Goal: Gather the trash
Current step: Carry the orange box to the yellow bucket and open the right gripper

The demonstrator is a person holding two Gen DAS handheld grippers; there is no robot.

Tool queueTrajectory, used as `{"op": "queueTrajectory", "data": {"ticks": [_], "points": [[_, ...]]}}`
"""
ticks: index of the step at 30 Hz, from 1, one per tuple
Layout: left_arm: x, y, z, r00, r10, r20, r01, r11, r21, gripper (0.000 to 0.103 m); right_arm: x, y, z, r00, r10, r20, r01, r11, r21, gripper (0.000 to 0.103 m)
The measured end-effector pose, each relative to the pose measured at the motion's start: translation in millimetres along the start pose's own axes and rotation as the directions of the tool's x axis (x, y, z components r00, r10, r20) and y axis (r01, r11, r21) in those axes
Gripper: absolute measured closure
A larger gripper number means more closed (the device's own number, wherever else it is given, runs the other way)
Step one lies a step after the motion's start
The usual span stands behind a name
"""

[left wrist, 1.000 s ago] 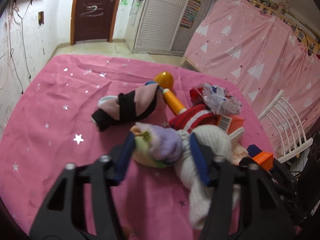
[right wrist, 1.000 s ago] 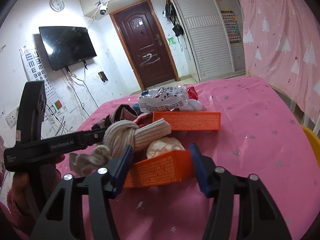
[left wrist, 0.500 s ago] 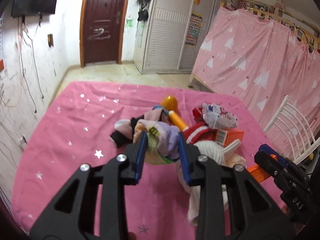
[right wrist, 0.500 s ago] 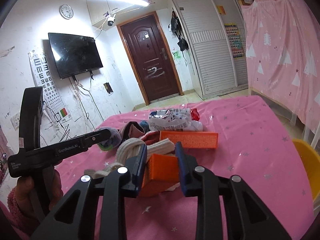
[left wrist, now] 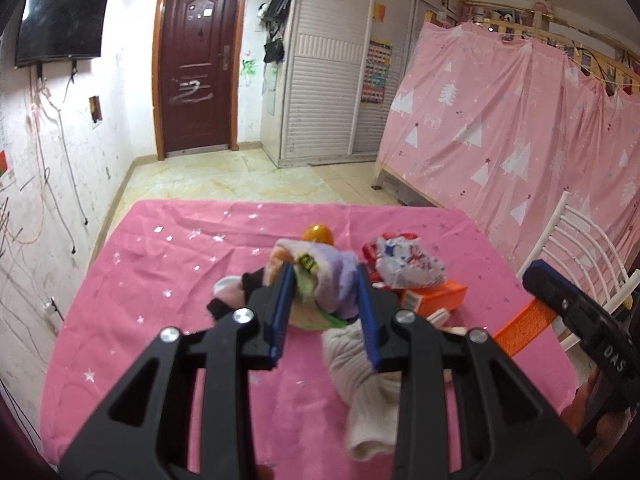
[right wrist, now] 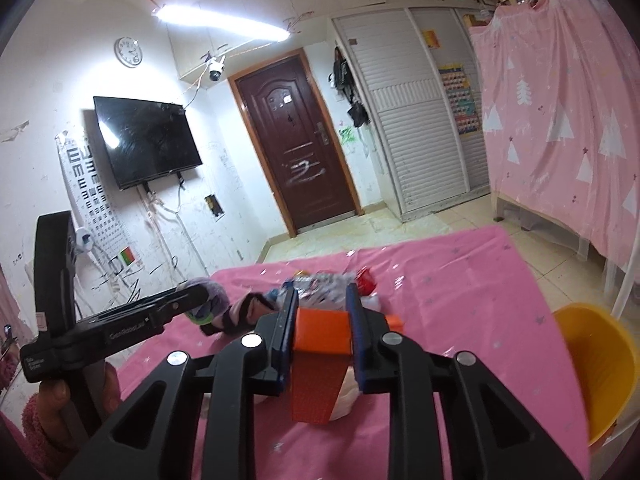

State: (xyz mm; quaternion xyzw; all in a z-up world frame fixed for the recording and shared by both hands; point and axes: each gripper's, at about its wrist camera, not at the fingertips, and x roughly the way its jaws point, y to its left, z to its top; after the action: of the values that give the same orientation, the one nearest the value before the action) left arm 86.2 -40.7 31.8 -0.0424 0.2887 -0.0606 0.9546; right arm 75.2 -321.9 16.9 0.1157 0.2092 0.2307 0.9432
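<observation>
Left wrist view: the left gripper [left wrist: 325, 304] pinches a lilac and green sock bundle [left wrist: 328, 280] between its blue pads, held above a table under a pink star-print cloth [left wrist: 160, 280]. Beyond it on the cloth lie a pink and black sock [left wrist: 230, 290], an orange ball [left wrist: 318, 234], a crinkled snack wrapper [left wrist: 408, 262] and an orange carton [left wrist: 438, 297] just right of the pads; a cream knitted sock [left wrist: 364, 380] lies near, under the right finger. At the right edge the right gripper's dark finger carries an orange box [left wrist: 524, 326]. A white chair [left wrist: 580, 240] stands right of the table, a pink tree-print curtain [left wrist: 500, 128] behind it. Far off are a brown door [left wrist: 196, 68], white louvred wardrobes [left wrist: 332, 92], a wall television [left wrist: 60, 20] at left and a pale tiled floor [left wrist: 224, 176].

Right wrist view: the right gripper [right wrist: 322, 338] is clamped on the orange box [right wrist: 320, 364], raised over the pink cloth [right wrist: 460, 300]. The wrapper [right wrist: 324, 284] shows just beyond the pads. At left the left gripper [right wrist: 192, 300] holds the sock bundle [right wrist: 214, 298]. A yellow bin [right wrist: 596, 364] stands off the table's right side. On the far wall hang a clock [right wrist: 129, 52], the television [right wrist: 146, 140] and an eye chart [right wrist: 86, 184]; a ceiling lamp [right wrist: 224, 24] glows.
</observation>
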Motion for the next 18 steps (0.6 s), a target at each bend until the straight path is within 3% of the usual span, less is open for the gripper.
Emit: {"op": "queueTrajectory", "data": {"ticks": [10,18], "points": [[12.7,-56.7,21.5,0.994,-0.111,-0.018,0.112,0.991,0.078,0.074,-22.4,-45.6,26.4,0.990,-0.110,0.084,0.109,0.994,0.021,0.086],[37.8,-128.2,34.1,0.970,-0.225,-0.092,0.237,0.960,0.151,0.074,-39.3,-117.5,37.9,0.953,-0.275,0.126,0.262,0.959,0.111,0.086]]}}
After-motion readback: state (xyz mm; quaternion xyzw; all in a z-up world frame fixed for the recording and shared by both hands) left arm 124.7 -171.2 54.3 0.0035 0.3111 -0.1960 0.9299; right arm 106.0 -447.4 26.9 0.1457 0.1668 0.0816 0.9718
